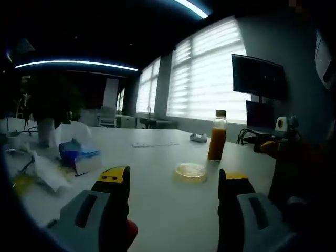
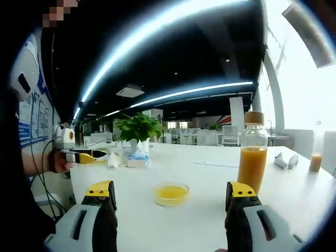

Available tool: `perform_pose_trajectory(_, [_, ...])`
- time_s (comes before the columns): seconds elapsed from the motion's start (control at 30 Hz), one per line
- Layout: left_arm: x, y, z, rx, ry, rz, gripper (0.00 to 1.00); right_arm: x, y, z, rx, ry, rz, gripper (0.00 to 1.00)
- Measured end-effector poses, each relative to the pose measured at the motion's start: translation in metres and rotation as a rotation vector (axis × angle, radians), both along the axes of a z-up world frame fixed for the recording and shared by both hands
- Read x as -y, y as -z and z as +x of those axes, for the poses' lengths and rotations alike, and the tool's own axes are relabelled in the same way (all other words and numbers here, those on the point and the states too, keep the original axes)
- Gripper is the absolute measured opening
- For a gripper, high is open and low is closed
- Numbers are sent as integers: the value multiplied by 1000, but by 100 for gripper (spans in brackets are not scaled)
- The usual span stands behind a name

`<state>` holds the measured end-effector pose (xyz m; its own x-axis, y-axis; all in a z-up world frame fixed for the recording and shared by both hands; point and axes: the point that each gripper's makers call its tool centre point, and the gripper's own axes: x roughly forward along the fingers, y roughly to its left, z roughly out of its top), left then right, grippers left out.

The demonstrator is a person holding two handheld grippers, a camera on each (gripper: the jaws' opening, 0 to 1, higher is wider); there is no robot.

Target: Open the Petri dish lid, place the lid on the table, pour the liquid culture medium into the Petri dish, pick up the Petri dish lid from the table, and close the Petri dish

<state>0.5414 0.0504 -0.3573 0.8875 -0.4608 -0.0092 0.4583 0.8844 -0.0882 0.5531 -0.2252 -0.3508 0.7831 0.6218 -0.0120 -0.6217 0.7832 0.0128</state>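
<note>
This was a big open office. A long white table (image 2: pixel 210 220) stood in the middle of the room. Tall windows with white blinds (image 1: pixel 210 73) ran along one wall, and bright daylight came through them. Long strip lights (image 2: pixel 173 97) glowed across the dark ceiling. A dark screen (image 1: pixel 258 76) hung on the grey wall beside the windows. A green plant in a white pot (image 2: pixel 137 128) stood near the far edge of the tabletop, with a box of tissues (image 2: pixel 137 159) just beside it. Far back in the room stood more desks and white chairs (image 2: pixel 207 136). Posters (image 2: pixel 32 118) covered a wall at one side.
</note>
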Motion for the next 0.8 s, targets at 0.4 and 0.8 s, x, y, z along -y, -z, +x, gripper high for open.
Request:
perform_pose_trajectory(0.4, [-14,6,0,-12,-25,-25,60,6,5,0,-3,38,-14,80])
perform_pose_trajectory(0.8, [-8,0,-3,4,-17,8,59,14,1,-3,3,54,-5,79])
